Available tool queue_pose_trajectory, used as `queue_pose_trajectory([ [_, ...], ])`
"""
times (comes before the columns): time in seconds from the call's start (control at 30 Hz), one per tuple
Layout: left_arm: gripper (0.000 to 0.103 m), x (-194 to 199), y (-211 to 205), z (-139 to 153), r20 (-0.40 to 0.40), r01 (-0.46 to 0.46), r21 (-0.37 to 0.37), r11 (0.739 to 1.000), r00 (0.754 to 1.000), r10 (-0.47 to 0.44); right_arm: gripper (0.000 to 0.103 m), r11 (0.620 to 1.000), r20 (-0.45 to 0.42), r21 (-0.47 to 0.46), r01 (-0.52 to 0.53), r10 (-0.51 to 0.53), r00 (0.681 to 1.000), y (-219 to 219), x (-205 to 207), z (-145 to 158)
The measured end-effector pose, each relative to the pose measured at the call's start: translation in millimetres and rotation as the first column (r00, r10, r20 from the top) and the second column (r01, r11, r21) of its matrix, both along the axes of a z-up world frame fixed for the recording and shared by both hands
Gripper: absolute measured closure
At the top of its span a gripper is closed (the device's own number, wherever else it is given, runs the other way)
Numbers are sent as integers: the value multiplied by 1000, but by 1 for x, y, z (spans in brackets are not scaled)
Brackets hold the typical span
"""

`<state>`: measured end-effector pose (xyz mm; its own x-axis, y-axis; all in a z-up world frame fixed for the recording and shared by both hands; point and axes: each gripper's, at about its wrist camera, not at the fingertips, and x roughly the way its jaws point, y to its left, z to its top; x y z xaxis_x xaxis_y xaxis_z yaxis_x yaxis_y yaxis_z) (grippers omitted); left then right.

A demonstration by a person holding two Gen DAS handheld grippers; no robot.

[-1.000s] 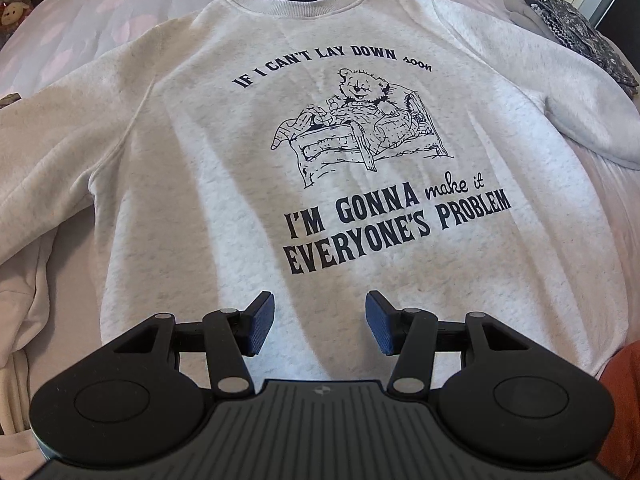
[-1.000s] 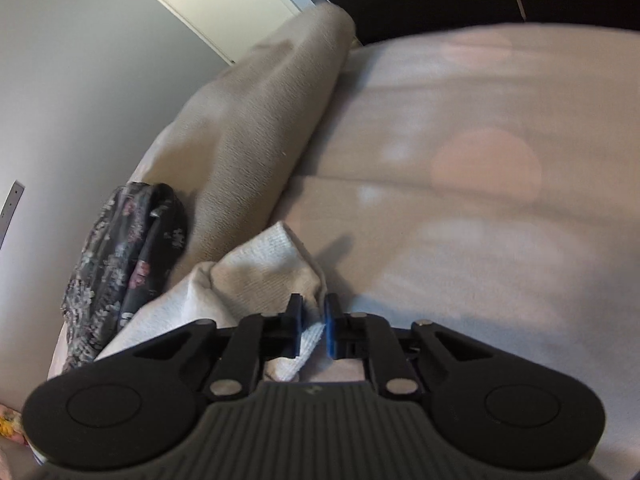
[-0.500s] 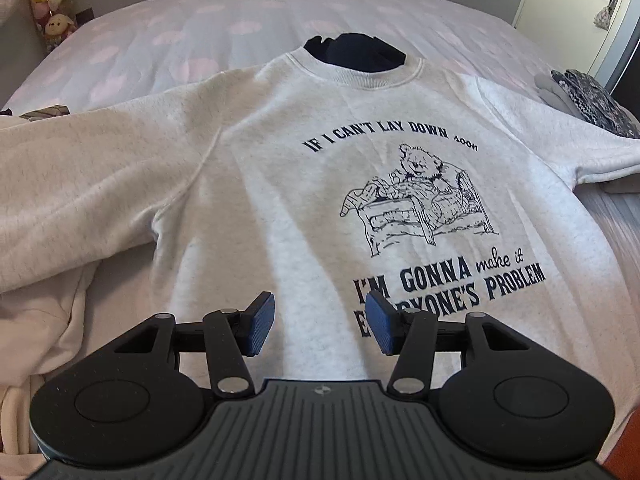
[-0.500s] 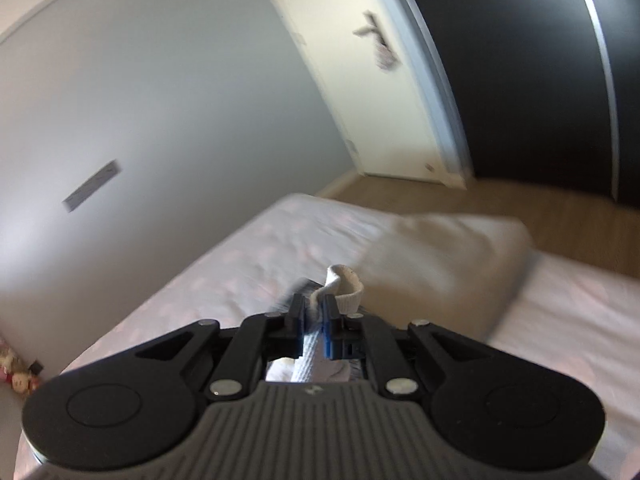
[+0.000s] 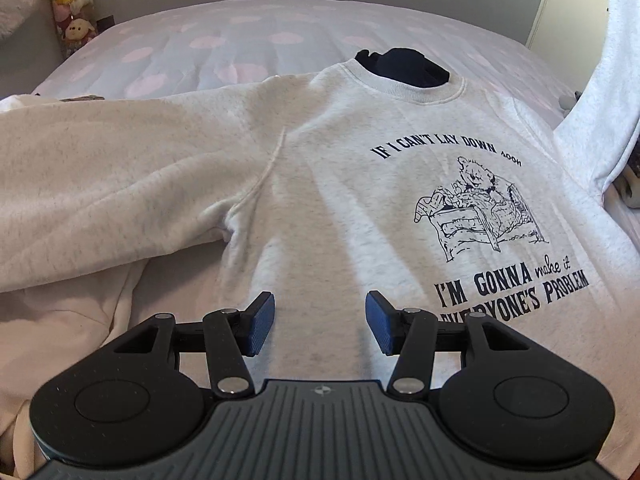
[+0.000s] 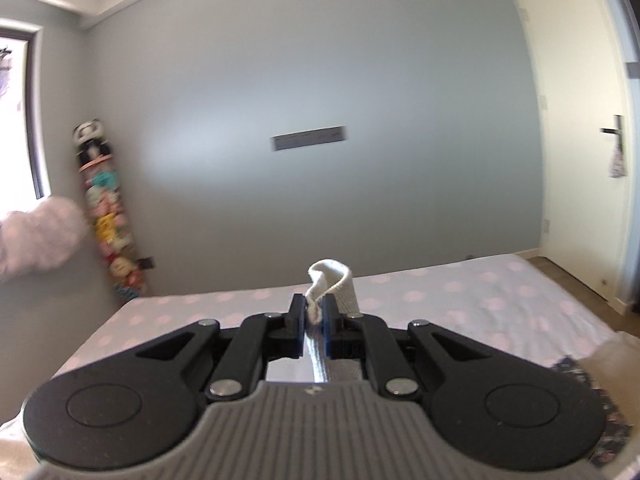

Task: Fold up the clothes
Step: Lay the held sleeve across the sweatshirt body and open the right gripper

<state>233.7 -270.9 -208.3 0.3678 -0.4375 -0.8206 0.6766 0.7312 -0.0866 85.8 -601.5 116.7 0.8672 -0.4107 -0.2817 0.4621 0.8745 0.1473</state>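
A light grey sweatshirt [image 5: 340, 184] with a bear print and dark lettering lies face up on the bed. Its left sleeve [image 5: 104, 168] stretches out to the left. Its right sleeve [image 5: 600, 92] is lifted up at the right edge of the left wrist view. My left gripper [image 5: 320, 322] is open and empty, hovering over the lower front of the sweatshirt. My right gripper [image 6: 312, 316] is shut on the sleeve cuff [image 6: 332, 284], held high and pointing at the far wall.
The bed [image 5: 240, 40] has a pale cover with pink dots. A dark garment [image 5: 404, 68] lies beyond the collar. A cream garment [image 5: 60, 320] lies at the left. Dark patterned clothes [image 6: 592, 376] lie at the right. Plush toys [image 6: 104, 216] hang by the wall.
My right gripper has lifted the sleeve cuff up off the bed and swung to face the wall. My left gripper has shifted left over the sweatshirt and stayed open.
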Motion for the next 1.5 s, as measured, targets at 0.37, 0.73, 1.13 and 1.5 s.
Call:
queue_pose_trajectory([
  [0.37,55,15,21,8,-5,-50,-86,995,999,50,93,966,-128,93,-241,251,959,115,116,-110],
  [0.73,54,31,32,2,27,-102,-63,993,994,104,93,916,-222,232,-328,379,899,182,172,-231],
  [1.13,55,45,37,-10,-7,-148,-45,988,989,148,93,863,-296,374,-339,458,838,212,196,-327],
  [1.5,55,46,31,-10,-4,-129,-72,989,992,129,73,831,-302,405,-382,516,801,204,181,-326],
])
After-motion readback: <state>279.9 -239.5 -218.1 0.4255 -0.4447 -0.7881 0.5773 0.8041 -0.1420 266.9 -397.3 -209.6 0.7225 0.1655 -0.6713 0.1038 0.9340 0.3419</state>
